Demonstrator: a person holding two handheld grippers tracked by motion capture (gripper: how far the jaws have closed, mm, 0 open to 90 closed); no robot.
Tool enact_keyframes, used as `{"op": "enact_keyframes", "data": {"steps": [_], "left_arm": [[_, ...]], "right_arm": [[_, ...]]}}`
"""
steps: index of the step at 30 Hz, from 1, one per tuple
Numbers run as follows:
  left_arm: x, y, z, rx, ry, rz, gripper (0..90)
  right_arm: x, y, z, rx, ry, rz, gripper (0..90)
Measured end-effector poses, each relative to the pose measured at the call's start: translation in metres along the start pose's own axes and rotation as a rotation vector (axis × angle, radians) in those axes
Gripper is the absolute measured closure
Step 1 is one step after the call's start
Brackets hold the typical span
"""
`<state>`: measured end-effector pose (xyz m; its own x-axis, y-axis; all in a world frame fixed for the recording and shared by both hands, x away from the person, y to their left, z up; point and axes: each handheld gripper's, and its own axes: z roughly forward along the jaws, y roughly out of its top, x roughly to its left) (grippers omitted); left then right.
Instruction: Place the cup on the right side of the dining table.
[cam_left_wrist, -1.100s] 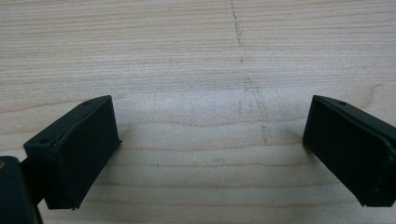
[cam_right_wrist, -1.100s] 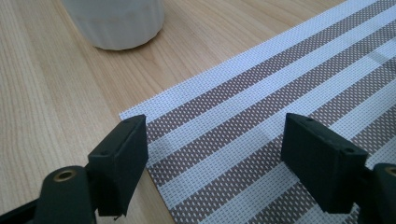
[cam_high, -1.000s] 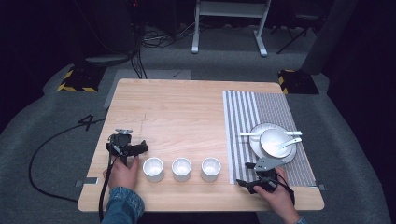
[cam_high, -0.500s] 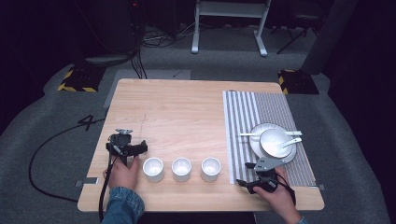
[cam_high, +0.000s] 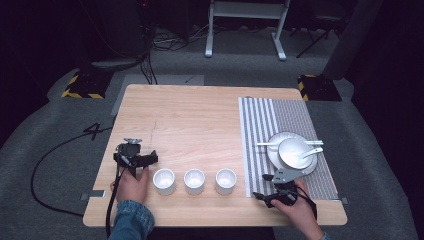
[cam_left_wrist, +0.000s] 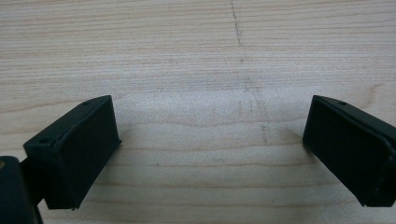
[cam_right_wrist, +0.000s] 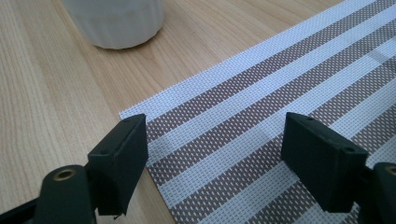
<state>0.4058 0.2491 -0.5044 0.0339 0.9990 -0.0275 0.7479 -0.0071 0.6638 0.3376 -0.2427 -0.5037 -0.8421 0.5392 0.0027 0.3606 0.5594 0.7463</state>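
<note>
Nothing has shifted since the earlier frames: both grippers and every dish sit where they were a second ago.

On the high view, the left gripper (cam_high: 134, 156) rests on the wooden table (cam_high: 200, 115) at about 8 o'clock from the table's middle, held by the person's left hand (cam_high: 131, 186). Its jaws are spread wide with only bare wood between them, as the left gripper view confirms.

Just at its 4 o'clock stands the first of three white cups (cam_high: 164, 181), with the middle cup (cam_high: 194, 181) and the third cup (cam_high: 225, 181) in a row toward 3 o'clock, each apart from the next.

The right gripper (cam_high: 276, 192) lies at the table's 5 o'clock, over the near corner of the striped placemat (cam_high: 270, 120). Its jaws are also spread, empty, straddling the mat's edge (cam_right_wrist: 224, 135), with the third cup (cam_right_wrist: 114, 21) at their 11 o'clock.

A white plate (cam_high: 275, 155) carrying a bowl (cam_high: 292, 152) and spoon (cam_high: 314, 151) sits on the mat at 12 o'clock from the right gripper.
</note>
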Motion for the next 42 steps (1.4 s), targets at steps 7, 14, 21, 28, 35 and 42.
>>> {"op": "enact_keyframes", "data": {"steps": [7,14,21,28,35,42], "left_arm": [[0.0,0.0,0.0,0.0,0.0,0.0,3.7],[0.0,0.0,0.0,0.0,0.0,0.0,3.7],[0.0,0.0,0.0,0.0,0.0,0.0,3.7],[0.0,0.0,0.0,0.0,0.0,-0.001,3.6],[0.0,0.0,0.0,0.0,-0.001,-0.001,3.6],[0.0,0.0,0.0,0.0,-0.001,-0.001,3.6]], "right_arm": [[0.002,0.003,0.0,-0.007,0.017,0.028,23.2],[0.009,0.023,-0.01,-0.02,0.028,-0.002,21.9],[0.022,0.049,-0.013,-0.051,0.056,-0.05,20.9],[0.028,0.065,-0.011,-0.049,0.089,-0.071,18.1],[0.032,0.08,-0.004,-0.066,0.103,-0.08,16.5],[0.039,0.093,0.008,-0.076,0.122,-0.096,16.6]]}}
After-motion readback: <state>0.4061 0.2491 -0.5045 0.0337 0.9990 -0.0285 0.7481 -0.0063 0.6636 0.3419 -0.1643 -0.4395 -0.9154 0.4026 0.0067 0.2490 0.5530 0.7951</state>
